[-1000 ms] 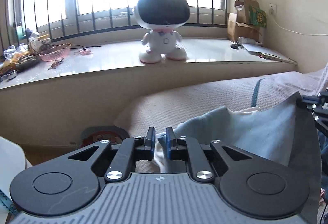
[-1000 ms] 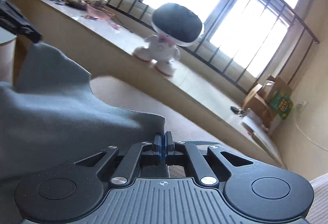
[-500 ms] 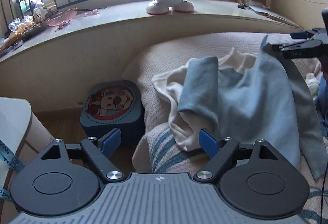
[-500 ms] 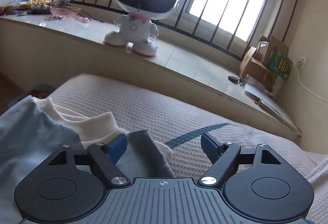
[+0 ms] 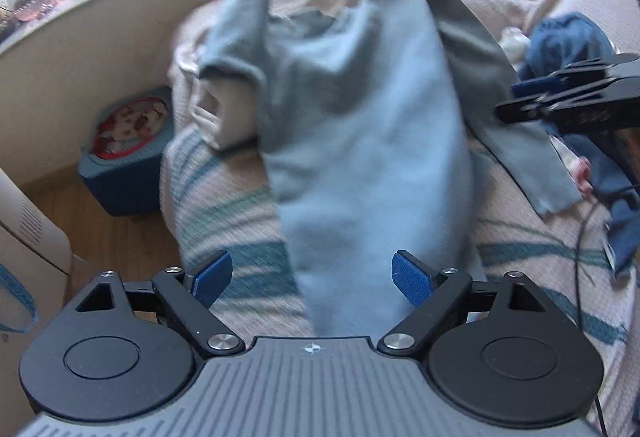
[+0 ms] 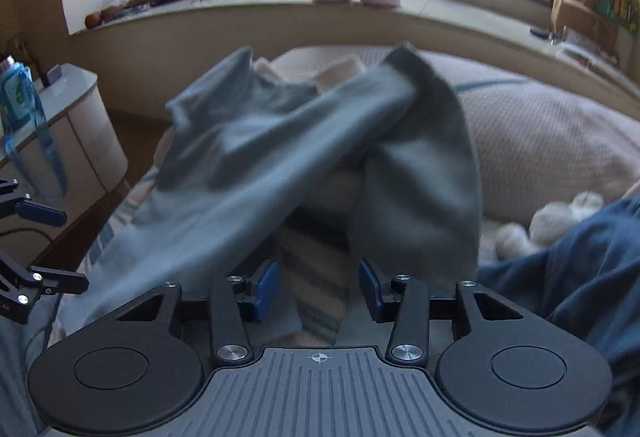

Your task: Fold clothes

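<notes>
- One pale blue garment [image 5: 360, 141] lies rumpled on the striped bed cover [image 5: 224, 213], its far end bunched over a cream piece of clothing [image 5: 224, 117], one sleeve [image 5: 516, 141] trailing off to the right.
- Left gripper [image 5: 312, 279]: jaws spread wide and opening, the near hem between the pads but not pressed.
- Right gripper [image 6: 318, 287]: jaws half apart and closing, only bed cover showing between them; blue cloth lies just beside each pad.
- Good practice here, I judge: take the near hem at both corners, pinch a single layer, and draw it flat before folding.
- Keep clear of the dark blue clothing [image 6: 580, 277] and the soft toy [image 6: 548, 225] at the right, so neither gets dragged along.
</notes>
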The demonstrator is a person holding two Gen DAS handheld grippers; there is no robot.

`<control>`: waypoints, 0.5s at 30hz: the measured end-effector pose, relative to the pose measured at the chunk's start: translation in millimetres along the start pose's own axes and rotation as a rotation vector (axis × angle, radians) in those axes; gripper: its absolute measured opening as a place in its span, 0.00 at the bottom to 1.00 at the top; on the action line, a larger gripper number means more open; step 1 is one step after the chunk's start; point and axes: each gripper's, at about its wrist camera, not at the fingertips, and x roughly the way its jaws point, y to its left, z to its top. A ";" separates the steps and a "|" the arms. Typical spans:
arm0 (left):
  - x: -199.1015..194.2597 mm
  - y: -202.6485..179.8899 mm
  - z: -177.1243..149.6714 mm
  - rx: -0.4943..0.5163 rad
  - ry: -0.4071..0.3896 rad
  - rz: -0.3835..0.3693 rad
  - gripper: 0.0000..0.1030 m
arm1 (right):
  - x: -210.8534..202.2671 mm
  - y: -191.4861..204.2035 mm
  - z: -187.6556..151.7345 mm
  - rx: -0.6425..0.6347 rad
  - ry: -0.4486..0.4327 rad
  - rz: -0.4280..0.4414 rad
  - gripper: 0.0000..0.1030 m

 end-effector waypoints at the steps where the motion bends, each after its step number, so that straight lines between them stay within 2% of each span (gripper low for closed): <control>1: 2.2 -5.5 -4.5 0.015 0.010 -0.007 0.84 | 6.8 2.1 -5.4 0.005 0.016 0.019 0.42; 4: 10.0 -14.6 -14.9 0.047 0.034 0.006 0.84 | 23.3 7.8 -11.0 0.016 0.048 0.034 0.42; 7: 17.7 -12.2 -19.7 0.034 0.036 0.013 0.84 | 39.9 12.4 -12.8 0.027 0.081 0.040 0.42; 9: 21.9 -8.2 -22.1 0.002 0.031 -0.016 0.78 | 51.3 11.4 -16.4 0.048 0.106 0.053 0.41; 11: 25.7 -3.0 -23.8 -0.053 0.029 -0.058 0.64 | 54.1 8.6 -20.9 0.115 0.091 0.057 0.37; 12: 24.4 -2.4 -24.0 -0.061 0.019 -0.071 0.58 | 52.3 8.9 -21.7 0.135 0.085 0.060 0.27; 13: 21.9 -2.9 -23.1 -0.055 0.008 -0.084 0.45 | 49.3 9.5 -22.4 0.155 0.082 0.066 0.21; 14: 19.5 -3.1 -22.2 -0.052 0.000 -0.095 0.38 | 44.9 12.5 -23.5 0.154 0.077 0.065 0.11; 15: 17.2 -2.2 -21.4 -0.061 -0.006 -0.099 0.24 | 40.5 15.4 -24.7 0.154 0.071 0.064 0.06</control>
